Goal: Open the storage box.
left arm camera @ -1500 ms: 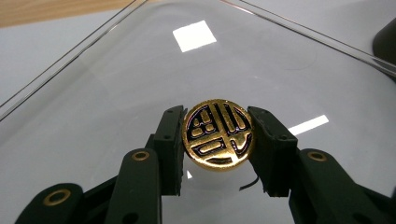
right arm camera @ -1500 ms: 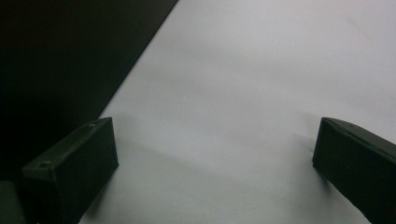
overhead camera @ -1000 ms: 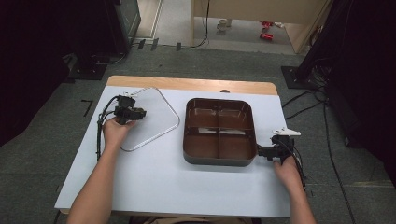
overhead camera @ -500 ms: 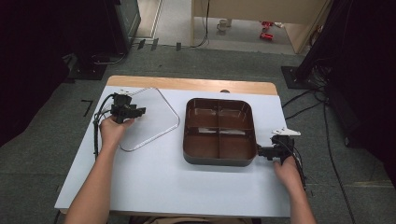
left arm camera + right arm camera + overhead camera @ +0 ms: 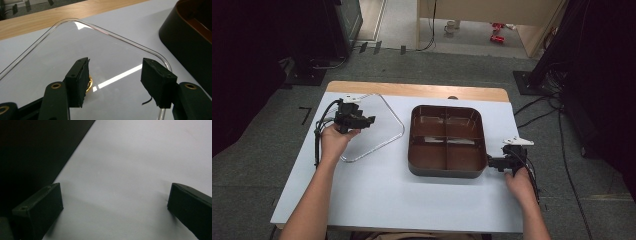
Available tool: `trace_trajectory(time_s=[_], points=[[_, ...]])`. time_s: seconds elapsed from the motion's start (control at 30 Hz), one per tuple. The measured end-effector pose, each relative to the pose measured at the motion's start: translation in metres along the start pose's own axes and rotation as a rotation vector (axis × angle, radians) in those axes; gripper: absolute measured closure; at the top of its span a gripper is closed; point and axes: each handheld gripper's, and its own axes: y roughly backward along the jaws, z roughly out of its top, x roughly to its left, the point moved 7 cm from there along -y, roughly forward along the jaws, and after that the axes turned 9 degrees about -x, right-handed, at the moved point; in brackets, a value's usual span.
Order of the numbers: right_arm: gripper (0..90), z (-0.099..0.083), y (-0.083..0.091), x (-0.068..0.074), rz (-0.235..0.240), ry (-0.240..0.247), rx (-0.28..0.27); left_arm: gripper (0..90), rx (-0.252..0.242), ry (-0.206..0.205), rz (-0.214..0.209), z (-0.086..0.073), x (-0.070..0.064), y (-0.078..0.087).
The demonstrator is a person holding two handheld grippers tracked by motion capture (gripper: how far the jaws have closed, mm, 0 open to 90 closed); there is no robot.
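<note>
Left hand has crept a touch forward since a second ago, carrying the left gripper (image 5: pixel 368 120) farther over the clear lid (image 5: pixel 382 131), while the right gripper (image 5: pixel 490 162) has held its spot by the tray (image 5: pixel 447 172). Nothing on the table has shifted.

Now the geometry. In the left gripper view the jaws stand wide apart with nothing between them, and the clear lid (image 5: pixel 105 57) spreads out directly beneath and ahead of them, its rounded far corner just off the right-hand jaw. So the lid is under this gripper, not beside it; its nearest free rim lies ahead and to the right, toward the tray (image 5: pixel 192 42). That rim looks like the place to bite.

Over on the other side, the right gripper (image 5: pixel 115 205) is also spread open and empty above bare white table (image 5: pixel 140 170), with the tray's dark wall (image 5: pixel 30 152) just off its left jaw, close, though I can't tell if it touches.

Left hand is plainly the nearer one to the lid; right is nearer the tray.
</note>
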Motion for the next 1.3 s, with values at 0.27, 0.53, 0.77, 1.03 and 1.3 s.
trace_trajectory(time_s=[0.27,0.53,0.77,1.03,1.3], points=[[0.0,0.0,0.0,0.0,0.0,0.0,0.0,36.3,-0.014,-0.013,-0.07,0.001,-0.023,-0.001],[0.0,0.0,0.0,0.0,0.0,0.0,0.0,32.7,-0.017,-0.04,-0.124,-0.007,-0.044,-0.004],[0.0,0.0,0.0,0.0,0.0,0.0,0.0,32.2,0.02,-0.06,-0.199,-0.02,-0.064,-0.009],[0.0,0.0,0.0,0.0,0.0,0.0,0.001,29.9,0.053,-0.135,-0.244,-0.04,-0.094,-0.008],[0.0,0.0,0.0,0.0,0.0,0.0,0.0,27.9,0.082,-0.184,-0.277,-0.055,-0.114,-0.004]])
